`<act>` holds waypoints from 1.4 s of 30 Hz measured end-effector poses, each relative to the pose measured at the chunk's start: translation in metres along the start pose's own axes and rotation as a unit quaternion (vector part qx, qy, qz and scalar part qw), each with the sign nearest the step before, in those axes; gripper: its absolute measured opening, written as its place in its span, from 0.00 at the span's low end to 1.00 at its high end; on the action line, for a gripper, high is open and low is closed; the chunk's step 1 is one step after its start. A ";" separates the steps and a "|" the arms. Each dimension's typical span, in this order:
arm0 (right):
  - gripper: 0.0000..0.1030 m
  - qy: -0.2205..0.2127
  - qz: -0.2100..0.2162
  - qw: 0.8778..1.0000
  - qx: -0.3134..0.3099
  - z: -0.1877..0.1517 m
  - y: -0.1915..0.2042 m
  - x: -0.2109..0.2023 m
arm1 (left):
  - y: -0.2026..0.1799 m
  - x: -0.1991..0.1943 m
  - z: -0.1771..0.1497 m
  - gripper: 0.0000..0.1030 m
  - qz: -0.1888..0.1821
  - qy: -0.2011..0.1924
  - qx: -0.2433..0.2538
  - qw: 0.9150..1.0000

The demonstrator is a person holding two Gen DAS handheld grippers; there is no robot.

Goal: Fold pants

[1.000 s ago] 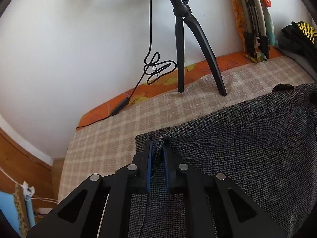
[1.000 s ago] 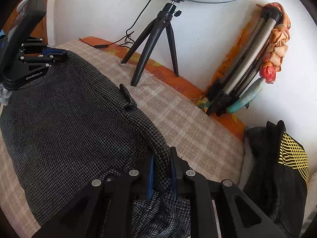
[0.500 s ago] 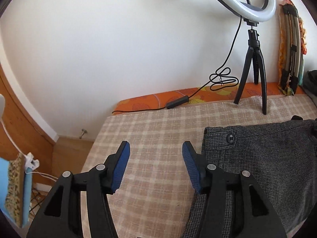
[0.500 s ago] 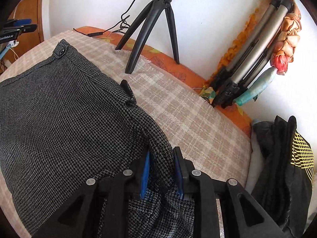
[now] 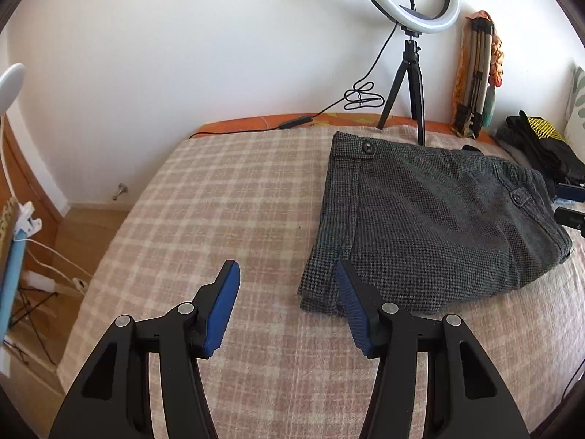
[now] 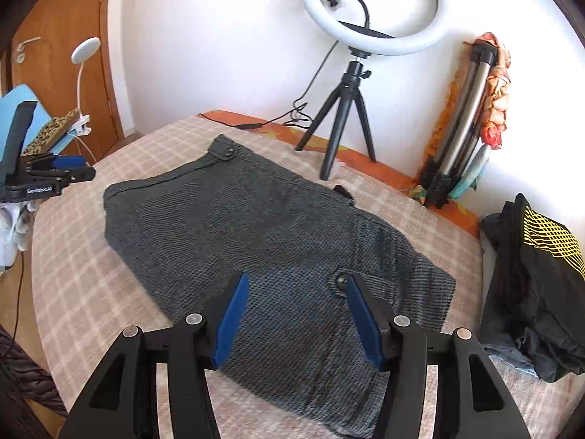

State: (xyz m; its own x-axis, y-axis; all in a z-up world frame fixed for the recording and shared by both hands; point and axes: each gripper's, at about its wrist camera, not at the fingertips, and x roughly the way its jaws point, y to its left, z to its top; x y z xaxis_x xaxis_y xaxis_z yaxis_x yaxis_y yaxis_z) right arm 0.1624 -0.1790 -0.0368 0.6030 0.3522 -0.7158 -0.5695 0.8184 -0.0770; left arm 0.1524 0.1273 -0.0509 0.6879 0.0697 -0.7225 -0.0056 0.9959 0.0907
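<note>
The grey houndstooth pants (image 5: pixel 431 226) lie folded flat on the checked bed cover (image 5: pixel 234 212); they also show in the right wrist view (image 6: pixel 270 241). My left gripper (image 5: pixel 287 274) is open and empty, above the cover just left of the pants' near corner. My right gripper (image 6: pixel 298 285) is open and empty, raised over the near part of the pants. The left gripper also shows at the left edge of the right wrist view (image 6: pixel 55 172), apart from the pants.
A ring light on a black tripod (image 6: pixel 347 124) stands on the bed's far side by the wall, its cable (image 5: pixel 362 98) trailing along the orange edge. A folded tripod (image 6: pixel 460 128) leans at the wall. Dark clothes (image 6: pixel 537 274) are piled at the right.
Both grippers let go of the pants, opened and pulled back and up. The left opened first; the right was still shut on the fabric half a second ago. The pants now lie flat.
</note>
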 end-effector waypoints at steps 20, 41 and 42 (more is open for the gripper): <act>0.20 0.066 0.066 0.988 -0.120 0.053 0.142 0.094 | 0.010 0.049 -0.030 0.26 -0.054 0.070 0.005 0.996; 0.39 0.007 0.110 0.991 -0.079 0.023 0.111 0.037 | -0.017 0.048 0.009 0.26 -0.085 0.038 -0.020 0.995; 0.39 0.005 0.098 0.990 -0.102 0.016 0.119 0.036 | -0.019 0.047 0.010 0.26 -0.084 0.037 -0.016 0.996</act>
State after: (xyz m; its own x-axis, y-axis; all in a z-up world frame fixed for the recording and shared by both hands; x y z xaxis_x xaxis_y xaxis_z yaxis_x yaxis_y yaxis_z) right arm 0.1253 -0.0612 -0.0610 0.4645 0.4903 -0.7374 -0.7771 0.6250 -0.0739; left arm 0.1927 0.1112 -0.0798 0.6265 -0.0942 -0.7737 0.0806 0.9952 -0.0560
